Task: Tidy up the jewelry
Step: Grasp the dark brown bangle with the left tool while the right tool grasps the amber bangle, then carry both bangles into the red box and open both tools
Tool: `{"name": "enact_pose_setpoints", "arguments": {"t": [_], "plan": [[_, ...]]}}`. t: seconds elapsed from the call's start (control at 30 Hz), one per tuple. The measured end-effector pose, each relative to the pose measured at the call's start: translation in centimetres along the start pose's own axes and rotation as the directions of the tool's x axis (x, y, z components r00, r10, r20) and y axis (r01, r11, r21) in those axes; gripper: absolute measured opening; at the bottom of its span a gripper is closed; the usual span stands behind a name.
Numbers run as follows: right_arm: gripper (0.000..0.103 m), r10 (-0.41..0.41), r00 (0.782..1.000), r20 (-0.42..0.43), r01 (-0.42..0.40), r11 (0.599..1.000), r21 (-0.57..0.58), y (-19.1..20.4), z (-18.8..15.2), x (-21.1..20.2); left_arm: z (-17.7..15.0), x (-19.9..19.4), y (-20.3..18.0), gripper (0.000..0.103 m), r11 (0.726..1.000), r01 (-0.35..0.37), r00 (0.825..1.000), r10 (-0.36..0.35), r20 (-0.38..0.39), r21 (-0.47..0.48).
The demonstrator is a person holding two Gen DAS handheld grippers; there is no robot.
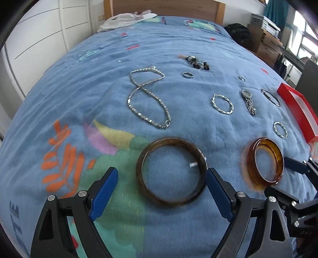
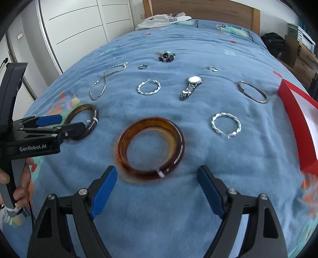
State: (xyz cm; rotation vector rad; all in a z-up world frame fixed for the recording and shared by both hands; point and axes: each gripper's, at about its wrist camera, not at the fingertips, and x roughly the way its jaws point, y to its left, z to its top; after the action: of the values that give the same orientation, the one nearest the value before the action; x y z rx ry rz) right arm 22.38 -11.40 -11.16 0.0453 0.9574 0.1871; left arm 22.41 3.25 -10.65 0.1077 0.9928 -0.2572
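Bedroom: blue blanket (image 2: 178, 198) covers a bed with a wooden headboard (image 2: 198, 8); white wardrobe doors (image 2: 79, 25) stand at the left side.
Landmark: amber bangle (image 2: 150, 146) lies flat on the blanket, with a small white tag on its near rim.
Dark brown bangle (image 1: 171, 171): lies left of the amber bangle, apart from it.
Left gripper (image 1: 162, 187): its jaws stand wide with nothing pressed between them; its right pad is just beside the rim of the dark brown bangle, and I cannot tell if it touches.
Right gripper (image 2: 157, 188): jaws wide apart, nothing held; it hovers just at the near side of the amber bangle.
Twisted silver bracelet (image 2: 226, 124): right of the amber bangle.
Second twisted bracelet (image 2: 148, 87): behind the amber bangle.
Watch (image 2: 191, 87): behind the amber bangle, to the right.
Thin silver bangle (image 2: 252, 91): far right, behind.
Silver chain (image 2: 106, 81): behind, to the left.
Red box (image 2: 298, 123): at the right, well apart from the amber bangle.
Hand (image 2: 17, 188): holds the left gripper's handle.
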Motion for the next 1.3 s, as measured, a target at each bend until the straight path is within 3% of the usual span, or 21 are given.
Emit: {"name": "enact_pose_setpoints", "arguments": {"t": [0.37, 0.53, 0.67, 0.93, 1.03, 1.3], "plan": [[0.083, 0.033, 0.999, 0.021, -0.032, 0.999, -0.038, -0.1, 1.7, 1.3, 1.1, 0.6, -0.3, 0.09, 0.995, 0.081, 0.997, -0.081, -0.007, 0.052], [0.083, 0.048, 0.999, 0.022, -0.047, 0.997, -0.065, -0.2, 1.7, 1.7, 0.6, 1.8, -0.4, 0.09, 0.996, 0.047, 0.998, -0.045, -0.039, 0.07], [0.083, 0.057, 0.998, 0.026, -0.054, 0.994, -0.095, -0.1, 2.0, 2.0, 0.8, 2.0, 0.7, 0.078, 0.997, 0.056, 0.998, -0.053, -0.044, 0.05], [0.083, 0.053, 0.998, 0.021, -0.05, 0.993, -0.109, 0.3, 2.7, 2.9, 0.6, 1.9, 1.0, 0.078, 0.997, 0.063, 0.997, -0.061, -0.037, 0.049], [0.077, 0.055, 0.998, 0.015, -0.053, 0.991, -0.126, 0.4, 2.6, 2.7, 0.5, 1.6, 0.9, 0.078, 0.997, 0.059, 0.998, -0.058, -0.026, 0.046], [0.077, 0.119, 0.993, 0.016, -0.117, 0.989, -0.095, 0.1, 1.7, 0.3, 0.1, -0.4, 0.4, 0.078, 0.998, 0.059, 0.998, -0.059, -0.003, 0.024]]}}
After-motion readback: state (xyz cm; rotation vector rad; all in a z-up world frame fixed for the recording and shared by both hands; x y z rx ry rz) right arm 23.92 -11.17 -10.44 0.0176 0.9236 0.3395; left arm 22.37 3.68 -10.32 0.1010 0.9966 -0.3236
